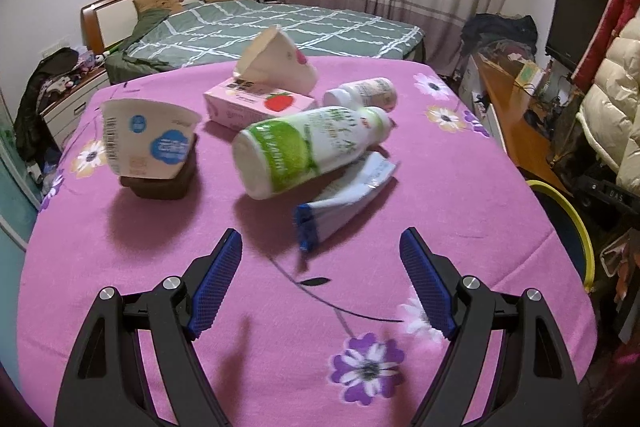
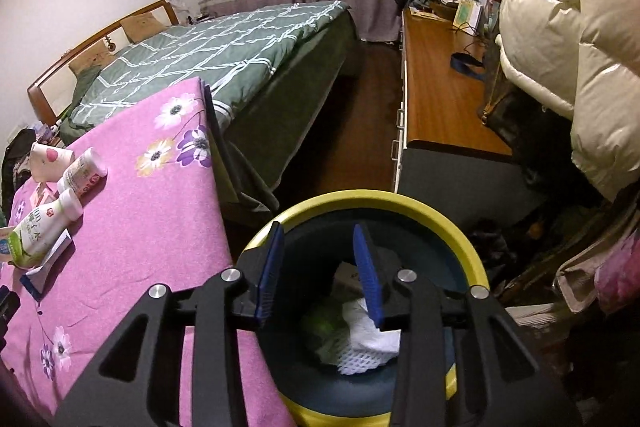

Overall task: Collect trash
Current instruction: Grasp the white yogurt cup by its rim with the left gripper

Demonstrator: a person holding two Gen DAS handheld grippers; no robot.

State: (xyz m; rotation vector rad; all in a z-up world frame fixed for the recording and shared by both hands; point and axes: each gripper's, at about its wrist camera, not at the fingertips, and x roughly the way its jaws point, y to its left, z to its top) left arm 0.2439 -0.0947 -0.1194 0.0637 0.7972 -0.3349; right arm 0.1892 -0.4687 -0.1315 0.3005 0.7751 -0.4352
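On the pink flowered tablecloth [image 1: 160, 247] lies a green-and-white bottle [image 1: 308, 147] on its side, over a flattened blue-edged white wrapper [image 1: 344, 203]. Behind them sit a pink strawberry carton [image 1: 256, 105], a crushed paper cup [image 1: 276, 63], a small white bottle [image 1: 360, 93] and a white cup with blue labels [image 1: 148, 139]. My left gripper [image 1: 320, 247] hovers open just short of the wrapper, nothing between its pads. My right gripper [image 2: 316, 239] hangs open over the yellow-rimmed bin [image 2: 460, 239], empty; white netting and paper trash [image 2: 368, 339] lie inside the bin.
The bin stands on the floor at the table's right edge [image 2: 218, 187]. A bed with a green quilt [image 2: 224, 55] is beyond the table. A wooden desk [image 2: 440, 99] and a hanging white puffer coat [image 2: 560, 47] crowd the right side.
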